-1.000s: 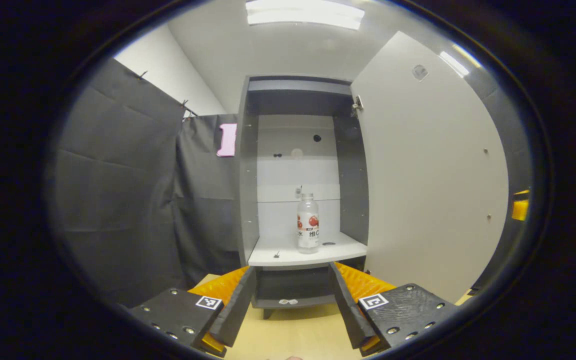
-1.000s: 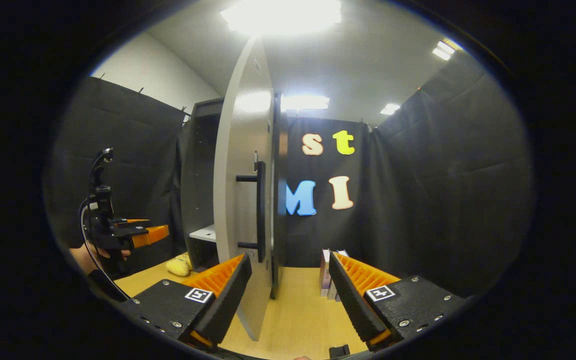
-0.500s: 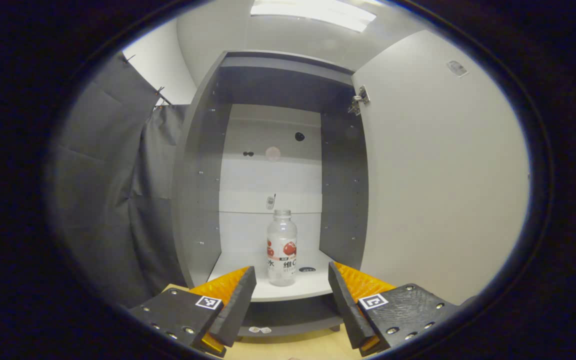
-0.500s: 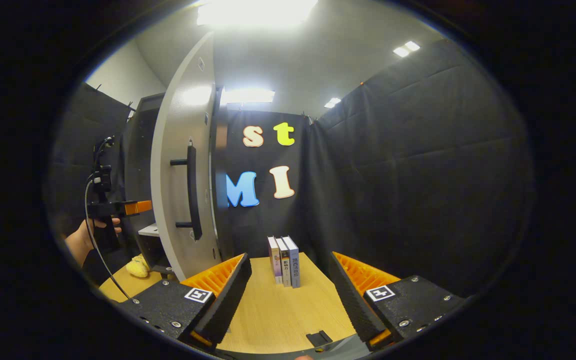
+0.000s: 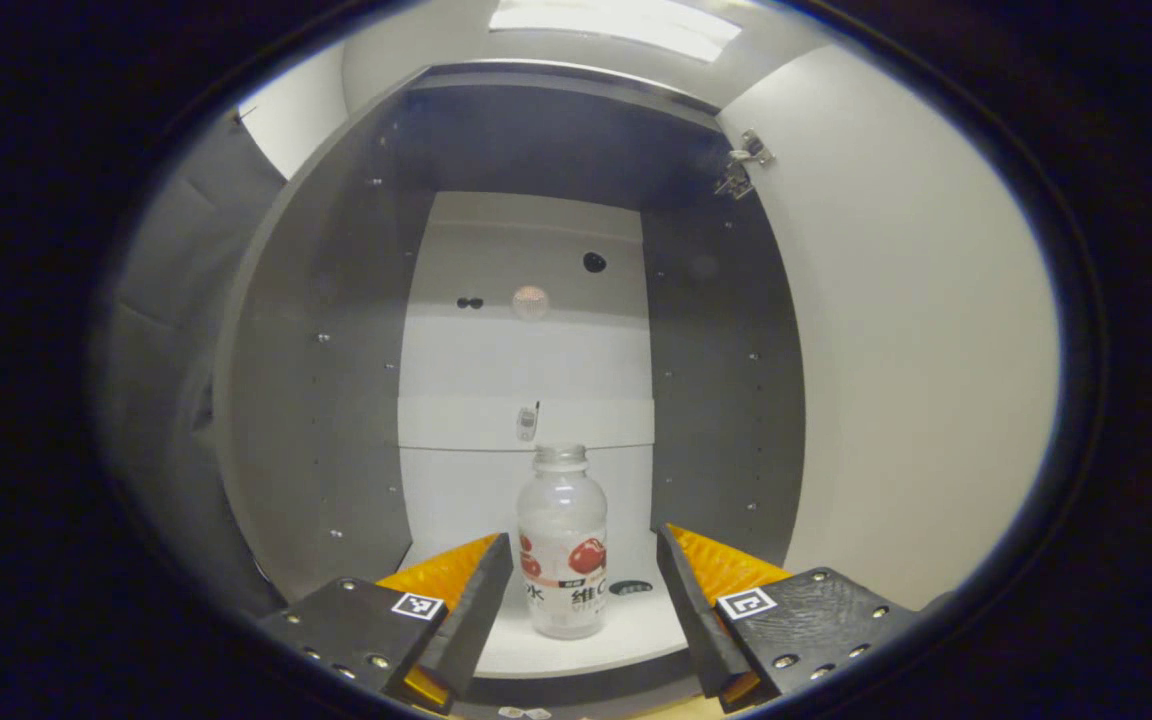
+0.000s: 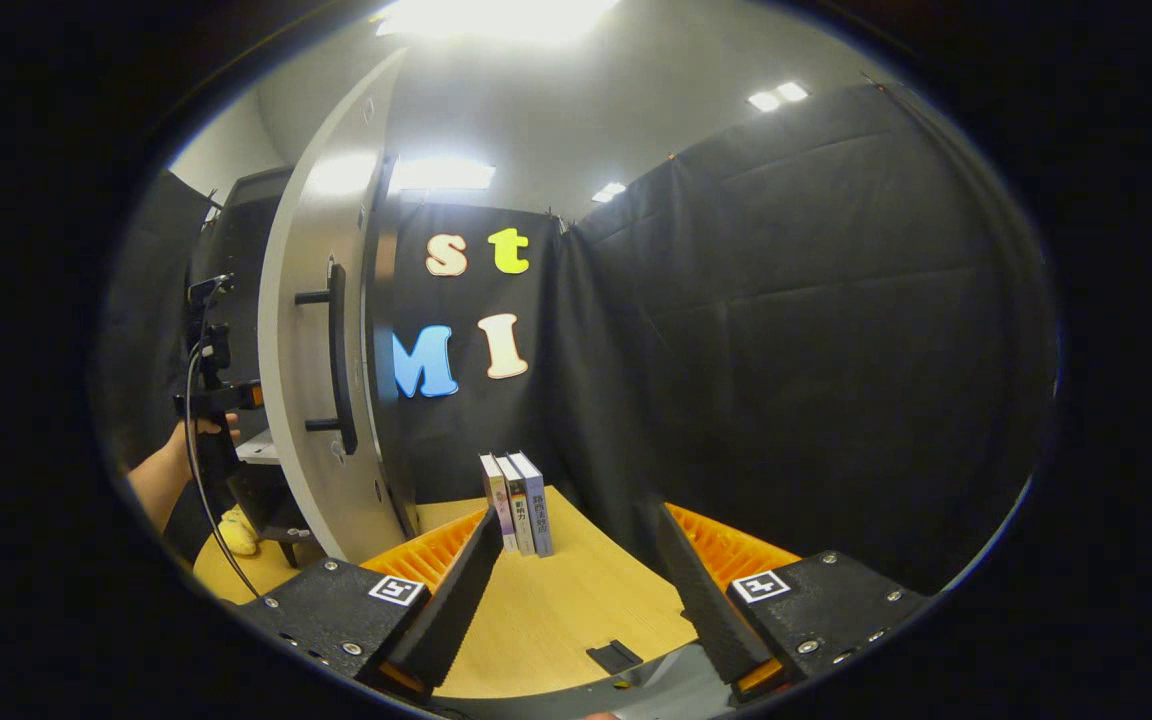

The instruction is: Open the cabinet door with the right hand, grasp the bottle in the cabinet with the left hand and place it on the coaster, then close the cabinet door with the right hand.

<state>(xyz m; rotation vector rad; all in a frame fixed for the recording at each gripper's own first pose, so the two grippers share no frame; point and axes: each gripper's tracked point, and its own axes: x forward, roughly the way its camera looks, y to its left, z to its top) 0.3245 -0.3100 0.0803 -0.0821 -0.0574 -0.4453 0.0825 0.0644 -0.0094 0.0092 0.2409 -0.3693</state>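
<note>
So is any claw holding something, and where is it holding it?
Nothing is held. The left claw is open around the bottle without touching it; the right claw is open.

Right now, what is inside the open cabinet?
One clear bottle stands upright on the white shelf, with a small dark oval mark beside it. The left tool is open at its sides, not touching. The shelf's front corners are hidden by the fingers.

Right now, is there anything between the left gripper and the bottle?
No. In the left gripper view, the left gripper has open jaws and the bottle stands between them with nothing in between.
</note>
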